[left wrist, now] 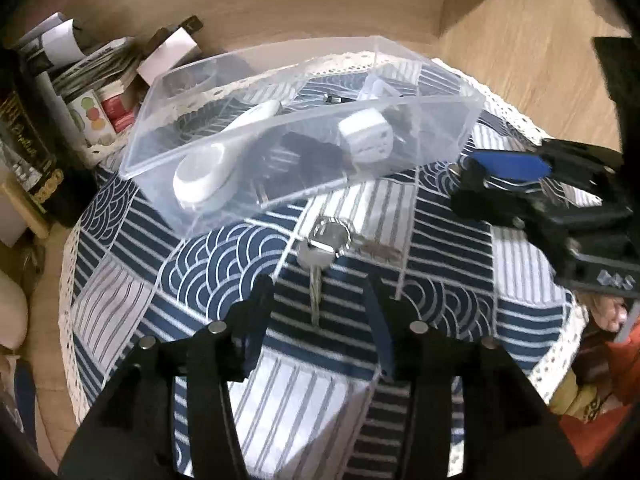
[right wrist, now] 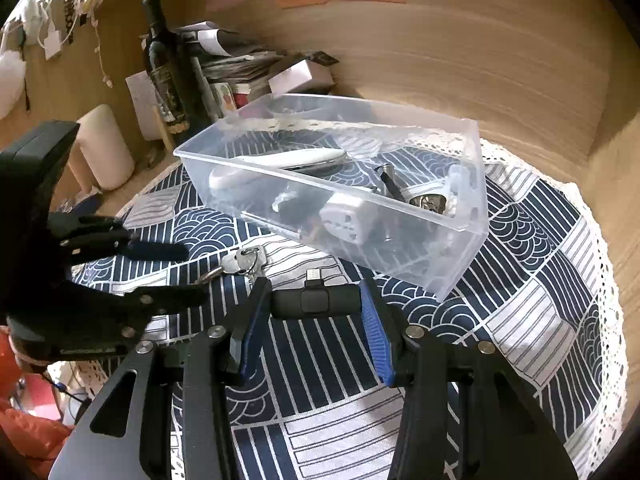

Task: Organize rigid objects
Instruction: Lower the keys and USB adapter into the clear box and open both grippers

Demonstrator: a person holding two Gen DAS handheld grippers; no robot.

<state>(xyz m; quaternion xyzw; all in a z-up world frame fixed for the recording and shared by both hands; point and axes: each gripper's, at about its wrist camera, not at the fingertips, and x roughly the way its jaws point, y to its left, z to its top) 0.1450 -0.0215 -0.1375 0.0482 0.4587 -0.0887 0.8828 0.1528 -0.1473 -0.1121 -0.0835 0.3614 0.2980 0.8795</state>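
A clear plastic box (left wrist: 440, 136) (right wrist: 472, 240) stands on the patterned cloth and holds a white handled tool (left wrist: 212, 160), a white plug adapter (left wrist: 366, 136) (right wrist: 348, 220) and small metal items. A silver key on a ring (left wrist: 320, 248) (right wrist: 244, 260) lies on the cloth in front of the box. My left gripper (left wrist: 320, 292) is open, its fingers either side of the key's blade. My right gripper (right wrist: 316, 300) is shut on a small black USB-C adapter (right wrist: 316, 300), held just above the cloth near the box's front wall.
A dark wine bottle (right wrist: 164, 68), stacked magazines and small boxes (right wrist: 240, 68) and a white cylinder (right wrist: 104, 148) stand at the back left. Wooden walls (right wrist: 480, 60) close the back and right. The round cloth's lace edge (right wrist: 600, 280) marks the table rim.
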